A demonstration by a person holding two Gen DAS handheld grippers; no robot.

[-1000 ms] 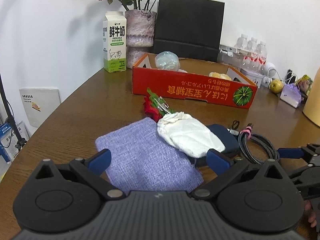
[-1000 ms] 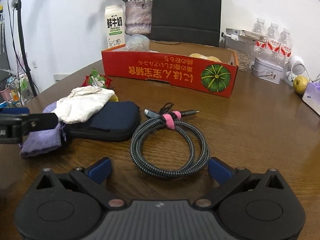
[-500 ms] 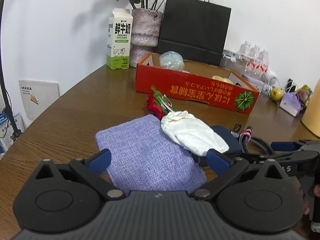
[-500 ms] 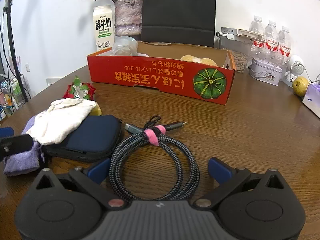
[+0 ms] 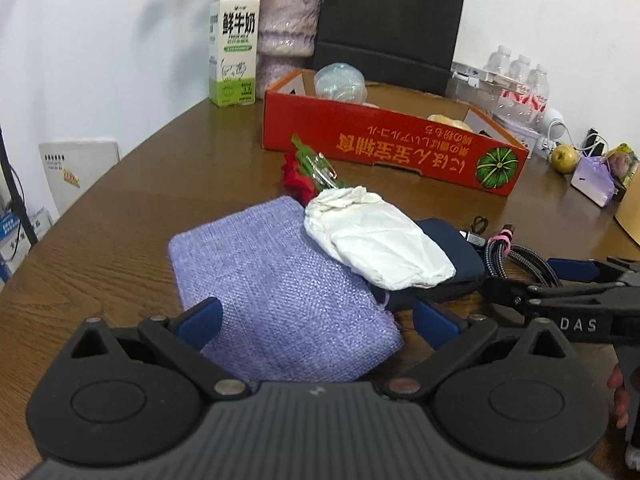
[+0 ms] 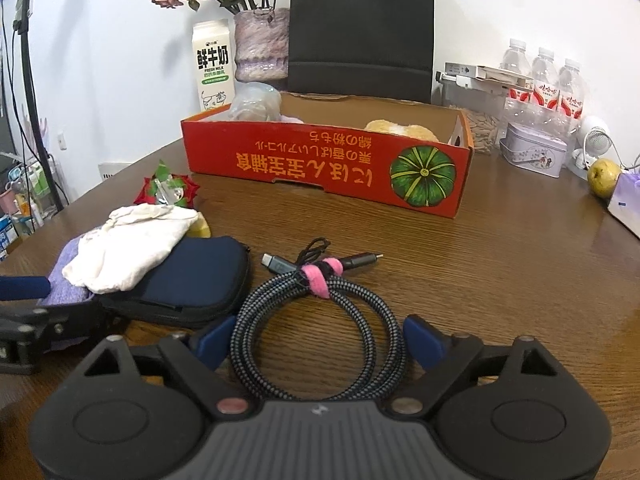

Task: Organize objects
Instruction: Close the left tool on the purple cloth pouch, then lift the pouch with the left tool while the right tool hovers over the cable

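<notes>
Cable coil on bench, btwn our R tongs' open fingers | L tongs open over purple cloth | white cloth atop navy pouch | red box behind.

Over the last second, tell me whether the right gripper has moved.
Yes. The right gripper has advanced toward the coiled cable, which now lies between its open fingers; the red box looms larger.

Both wrist cameras sit low over the brown wooden table, facing the red cardboard box at 12 o'clock; both share the navy zip pouch.
</notes>
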